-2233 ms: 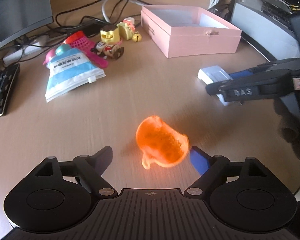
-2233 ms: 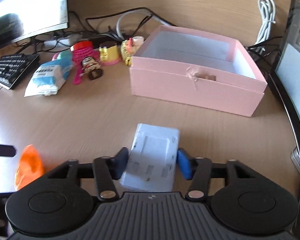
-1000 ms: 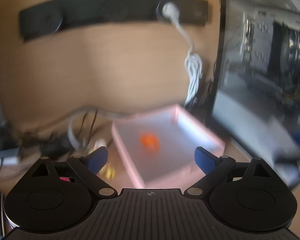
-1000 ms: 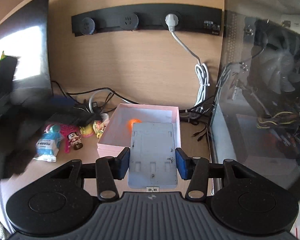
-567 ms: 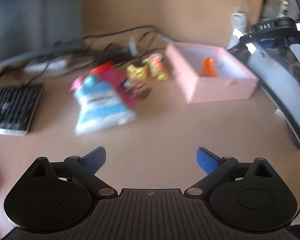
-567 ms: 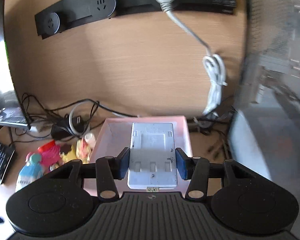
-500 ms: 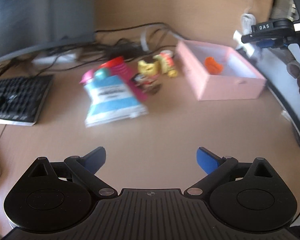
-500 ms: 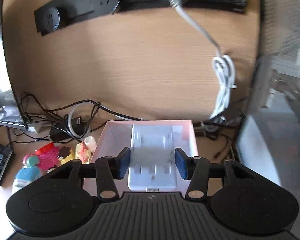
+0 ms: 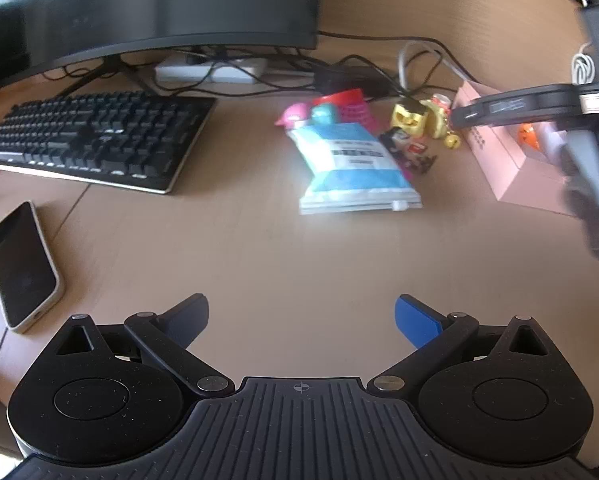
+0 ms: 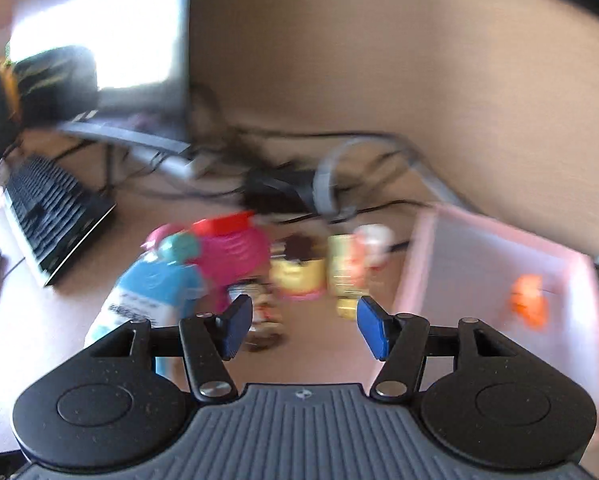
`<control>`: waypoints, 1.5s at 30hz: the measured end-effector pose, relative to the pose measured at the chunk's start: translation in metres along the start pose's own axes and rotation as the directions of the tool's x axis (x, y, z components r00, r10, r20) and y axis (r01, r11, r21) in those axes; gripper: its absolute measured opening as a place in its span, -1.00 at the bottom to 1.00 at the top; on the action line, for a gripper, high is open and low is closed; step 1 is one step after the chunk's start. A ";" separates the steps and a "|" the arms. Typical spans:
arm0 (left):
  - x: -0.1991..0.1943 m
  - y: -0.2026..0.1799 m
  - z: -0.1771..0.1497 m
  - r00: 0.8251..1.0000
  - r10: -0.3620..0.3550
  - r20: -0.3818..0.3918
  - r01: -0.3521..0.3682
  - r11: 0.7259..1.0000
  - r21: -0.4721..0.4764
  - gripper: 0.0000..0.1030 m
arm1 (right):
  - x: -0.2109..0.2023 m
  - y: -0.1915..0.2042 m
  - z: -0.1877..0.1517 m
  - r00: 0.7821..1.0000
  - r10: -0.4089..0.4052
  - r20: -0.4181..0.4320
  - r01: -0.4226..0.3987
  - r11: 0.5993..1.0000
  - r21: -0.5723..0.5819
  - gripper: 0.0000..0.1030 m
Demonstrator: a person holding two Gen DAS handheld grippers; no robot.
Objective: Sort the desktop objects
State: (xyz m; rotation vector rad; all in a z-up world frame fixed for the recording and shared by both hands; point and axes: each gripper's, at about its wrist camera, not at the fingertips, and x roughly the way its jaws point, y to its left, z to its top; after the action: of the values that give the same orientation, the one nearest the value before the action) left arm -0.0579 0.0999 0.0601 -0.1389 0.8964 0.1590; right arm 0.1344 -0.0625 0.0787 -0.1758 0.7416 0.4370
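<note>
An office or home desk is indicated: a monitor (image 9: 151, 0), keyboard (image 9: 95, 140), phone (image 9: 21, 266) and tangled cables (image 9: 339, 68) are seen on the wooden table (image 9: 299, 256).

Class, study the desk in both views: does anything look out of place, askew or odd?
Nothing looks spilled or damaged. The blue-and-white packet lies askew over the pink toy in a jumbled cluster beside the pink box, which holds an orange item. The phone lies slanted.

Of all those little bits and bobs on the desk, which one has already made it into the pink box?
Only the orange toy shows inside the pink box. The blue packet, the yellow figures and the pink toy all lie on the desk outside it.
</note>
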 end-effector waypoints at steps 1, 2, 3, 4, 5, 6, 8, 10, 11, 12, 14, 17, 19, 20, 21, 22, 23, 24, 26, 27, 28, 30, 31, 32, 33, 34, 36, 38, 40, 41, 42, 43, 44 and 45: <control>0.000 0.002 0.000 1.000 0.000 -0.003 0.000 1.000 -0.003 0.98 | 0.013 0.008 0.003 1.000 0.006 -0.015 -0.006 1.000 -0.021 0.13; 0.002 0.006 0.000 1.000 -0.001 -0.007 0.001 1.000 -0.006 0.98 | 0.025 0.016 0.005 1.000 0.004 -0.029 -0.005 0.999 -0.045 0.13; 0.002 0.008 -0.001 1.000 -0.004 -0.010 0.004 1.000 -0.007 0.98 | 0.037 0.022 0.007 0.999 0.000 -0.042 -0.002 0.998 -0.067 0.10; 0.003 0.010 -0.001 1.000 -0.007 -0.011 0.007 1.000 -0.007 0.98 | 0.047 0.027 0.007 0.998 -0.004 -0.059 -0.001 0.996 -0.084 0.07; 0.003 0.012 -0.001 1.000 -0.010 -0.013 0.010 1.000 -0.005 0.98 | 0.054 0.032 0.006 0.997 -0.007 -0.075 0.000 0.996 -0.093 -0.03; 0.004 0.013 0.000 1.000 -0.015 -0.014 0.015 1.000 -0.004 0.98 | 0.061 0.034 0.005 0.996 -0.005 -0.094 -0.004 0.995 -0.096 -0.27; 0.006 0.015 0.003 1.000 -0.027 -0.013 0.027 1.000 0.001 0.98 | 0.065 0.033 0.002 0.991 0.013 -0.132 -0.024 0.996 -0.081 -0.41; 0.011 0.012 0.009 0.999 -0.045 -0.011 0.045 0.999 0.012 0.98 | 0.057 0.028 -0.002 0.990 0.030 -0.139 -0.037 0.998 -0.047 -0.41; 0.013 0.010 0.011 0.998 -0.054 -0.010 0.055 0.998 0.018 0.98 | 0.051 0.025 -0.006 0.989 0.036 -0.142 -0.041 0.999 -0.030 -0.41; 0.016 0.007 0.015 0.998 -0.067 -0.008 0.067 0.997 0.028 0.98 | 0.043 0.021 -0.012 0.989 0.038 -0.145 -0.040 0.999 -0.015 -0.41; 0.021 0.000 0.023 0.996 -0.088 0.000 0.088 0.995 0.048 0.98 | 0.024 0.014 -0.027 0.987 0.040 -0.153 -0.038 0.999 0.013 -0.41; 0.028 -0.013 0.039 0.993 -0.119 0.026 0.117 0.990 0.084 0.99 | -0.010 0.003 -0.053 0.986 0.031 -0.161 -0.021 0.998 0.064 -0.41; 0.036 -0.019 0.057 0.990 -0.125 0.062 0.117 0.987 0.110 0.99 | -0.030 -0.005 -0.071 0.986 0.008 -0.169 0.010 0.994 0.106 -0.41; 0.041 -0.021 0.067 0.989 -0.120 0.082 0.110 0.987 0.116 0.99 | -0.039 -0.011 -0.080 0.985 -0.015 -0.174 0.037 0.992 0.123 -0.41; 0.049 -0.022 0.080 0.989 -0.108 0.101 0.096 0.989 0.115 0.99 | -0.046 -0.015 -0.085 0.984 -0.038 -0.177 0.062 0.989 0.131 -0.41; 0.056 -0.023 0.090 0.989 -0.098 0.110 0.086 0.991 0.107 0.98 | -0.052 -0.019 -0.089 0.982 -0.059 -0.180 0.085 0.986 0.140 -0.41; 0.066 -0.022 0.102 0.990 -0.090 0.108 0.080 0.992 0.095 0.98 | -0.058 -0.024 -0.093 0.980 -0.076 -0.181 0.105 0.982 0.158 -0.40; 0.080 -0.022 0.116 0.992 -0.082 0.094 0.075 0.994 0.081 0.98 | -0.065 -0.029 -0.097 0.980 -0.089 -0.177 0.121 0.976 0.179 -0.35; 0.102 -0.024 0.133 0.995 -0.066 0.075 0.060 0.996 0.072 0.98 | -0.078 -0.033 -0.099 0.980 -0.120 -0.160 0.152 0.967 0.205 -0.21; 0.112 -0.025 0.140 0.996 -0.054 0.066 0.049 0.996 0.077 0.98 | -0.085 -0.032 -0.099 0.980 -0.136 -0.147 0.166 0.964 0.210 -0.08; 0.123 -0.028 0.146 0.998 -0.043 0.055 0.038 0.996 0.083 0.98 | -0.090 -0.031 -0.099 0.980 -0.150 -0.133 0.176 0.961 0.213 -0.04; 0.142 -0.031 0.155 0.999 -0.027 0.028 0.025 0.996 0.088 0.98 | -0.104 -0.029 -0.102 0.979 -0.169 -0.113 0.191 0.957 0.219 0.05; 0.149 -0.032 0.158 1.000 -0.023 0.012 0.022 0.996 0.084 0.97 | -0.111 -0.028 -0.104 0.978 -0.179 -0.109 0.199 0.955 0.219 0.07; 0.155 -0.032 0.160 1.000 -0.025 -0.004 0.025 0.997 0.076 0.87 | -0.114 -0.027 -0.106 0.976 -0.186 -0.109 0.206 0.954 0.219 0.13; 0.161 -0.031 0.162 0.999 -0.037 -0.020 0.038 0.997 0.065 0.73 | -0.117 -0.026 -0.110 0.974 -0.195 -0.112 0.216 0.951 0.221 0.17; 0.166 -0.029 0.164 0.999 -0.036 -0.032 0.038 0.998 0.058 0.42 | -0.120 -0.026 -0.114 0.972 -0.202 -0.117 0.224 0.949 0.221 0.17; 0.170 -0.027 0.165 0.999 -0.034 -0.042 0.036 0.998 0.043 0.27 | -0.125 -0.025 -0.122 0.967 -0.219 -0.133 0.245 0.943 0.226 0.17; 0.164 -0.026 0.164 0.999 -0.035 -0.019 0.036 0.998 0.047 0.20 | -0.128 -0.027 -0.131 0.963 -0.223 -0.149 0.255 0.936 0.242 0.17; 0.152 -0.028 0.161 1.000 -0.016 0.020 0.014 0.997 0.074 0.18 | -0.129 -0.030 -0.139 0.961 -0.223 -0.162 0.259 0.932 0.254 0.19; 0.143 -0.030 0.158 0.999 -0.003 0.046 -0.001 0.996 0.093 0.17 | -0.129 -0.030 -0.142 0.960 -0.224 -0.167 0.262 0.931 0.255 0.21; 0.131 -0.034 0.154 0.997 0.006 0.079 -0.015 0.993 0.118 0.17 | -0.129 -0.031 -0.144 0.959 -0.225 -0.172 0.264 0.931 0.254 0.22; 0.115 -0.038 0.148 0.993 0.002 0.119 -0.019 0.989 0.148 0.17 | -0.127 -0.031 -0.146 0.959 -0.224 -0.174 0.263 0.931 0.252 0.22; 0.100 -0.042 0.143 0.988 -0.015 0.151 -0.012 0.985 0.174 0.17 | -0.126 -0.031 -0.147 0.959 -0.221 -0.176 0.260 0.933 0.249 0.24; 0.082 -0.047 0.134 0.983 -0.046 0.180 0.008 0.978 0.206 0.17 | -0.123 -0.030 -0.148 0.961 -0.215 -0.175 0.254 0.935 0.248 0.27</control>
State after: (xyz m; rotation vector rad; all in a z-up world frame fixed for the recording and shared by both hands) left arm 0.1047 0.0853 0.0808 0.0552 0.7208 0.0523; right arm -0.0233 -0.1747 0.0555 -0.0405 0.9035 0.0925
